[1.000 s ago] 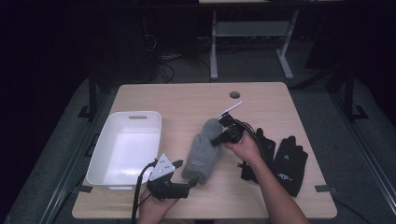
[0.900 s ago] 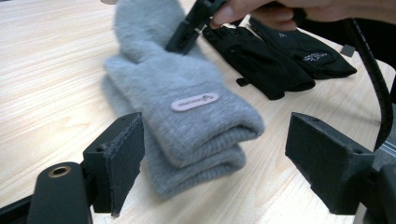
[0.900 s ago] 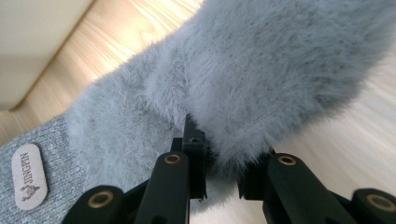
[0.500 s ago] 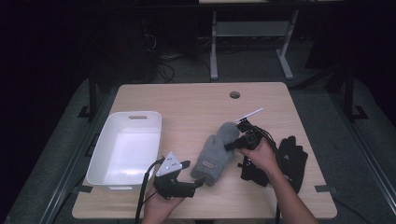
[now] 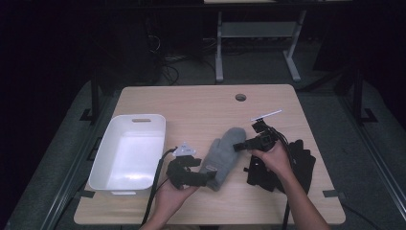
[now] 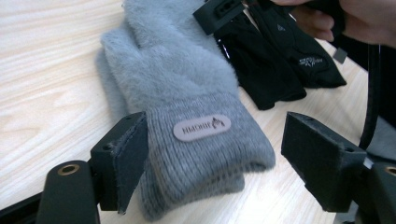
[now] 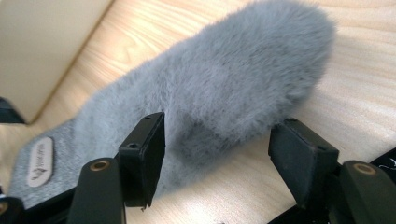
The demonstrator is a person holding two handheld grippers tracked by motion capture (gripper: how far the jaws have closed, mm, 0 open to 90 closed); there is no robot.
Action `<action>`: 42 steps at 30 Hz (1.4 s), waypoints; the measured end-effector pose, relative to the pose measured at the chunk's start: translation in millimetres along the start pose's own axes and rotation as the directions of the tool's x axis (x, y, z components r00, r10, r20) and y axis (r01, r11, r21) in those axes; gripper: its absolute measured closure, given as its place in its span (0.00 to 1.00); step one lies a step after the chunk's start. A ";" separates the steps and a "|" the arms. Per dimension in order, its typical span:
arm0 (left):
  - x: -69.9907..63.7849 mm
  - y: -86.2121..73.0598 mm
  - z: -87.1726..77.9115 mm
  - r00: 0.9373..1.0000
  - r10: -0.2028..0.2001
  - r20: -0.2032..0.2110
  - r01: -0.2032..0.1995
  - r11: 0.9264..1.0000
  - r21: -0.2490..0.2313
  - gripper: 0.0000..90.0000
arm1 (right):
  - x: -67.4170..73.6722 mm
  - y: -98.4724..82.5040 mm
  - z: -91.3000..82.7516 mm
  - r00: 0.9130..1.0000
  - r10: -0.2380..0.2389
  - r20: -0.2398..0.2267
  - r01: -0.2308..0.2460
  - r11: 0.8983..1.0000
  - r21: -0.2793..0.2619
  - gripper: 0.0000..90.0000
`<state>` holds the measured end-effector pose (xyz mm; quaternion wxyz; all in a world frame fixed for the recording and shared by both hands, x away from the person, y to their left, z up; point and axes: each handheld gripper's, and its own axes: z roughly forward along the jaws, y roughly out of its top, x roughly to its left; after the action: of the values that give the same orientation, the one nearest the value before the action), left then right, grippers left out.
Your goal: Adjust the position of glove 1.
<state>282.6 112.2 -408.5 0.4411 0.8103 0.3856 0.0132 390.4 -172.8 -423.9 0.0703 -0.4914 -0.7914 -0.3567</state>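
A grey fuzzy mitten [image 5: 222,155] lies flat on the wooden table [image 5: 201,105], its cuff with the label patch [image 6: 201,127] toward me. My left gripper [image 5: 208,178] is at the cuff; its jaws [image 6: 215,154] stand on either side of it and have just been closing a little, with only the left pad near the knit. My right gripper [image 5: 238,146] is at the fluffy tip; its jaws [image 7: 219,154] have just been opening and straddle the mitten without pressing it.
A pair of black gloves [image 5: 299,160] lies right of the mitten, under my right hand. A white tray [image 5: 141,117] sits at the left of the table. A cable hole [image 5: 241,97] is at the back.
The right gripper carried the mitten's tip to the right, then opened its jaws and let go. The left gripper moved right, up to the cuff.
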 end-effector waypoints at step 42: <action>27.8 -8.2 20.0 0.965 -0.259 0.036 0.252 0.958 0.134 0.25 | -10.9 0.5 17.9 0.999 0.022 0.030 -0.022 0.999 0.023 0.43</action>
<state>304.3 118.4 -435.5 0.3960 0.7804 0.4754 -0.0902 400.7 -169.2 -441.8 0.0683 -0.5045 -0.7911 -0.3392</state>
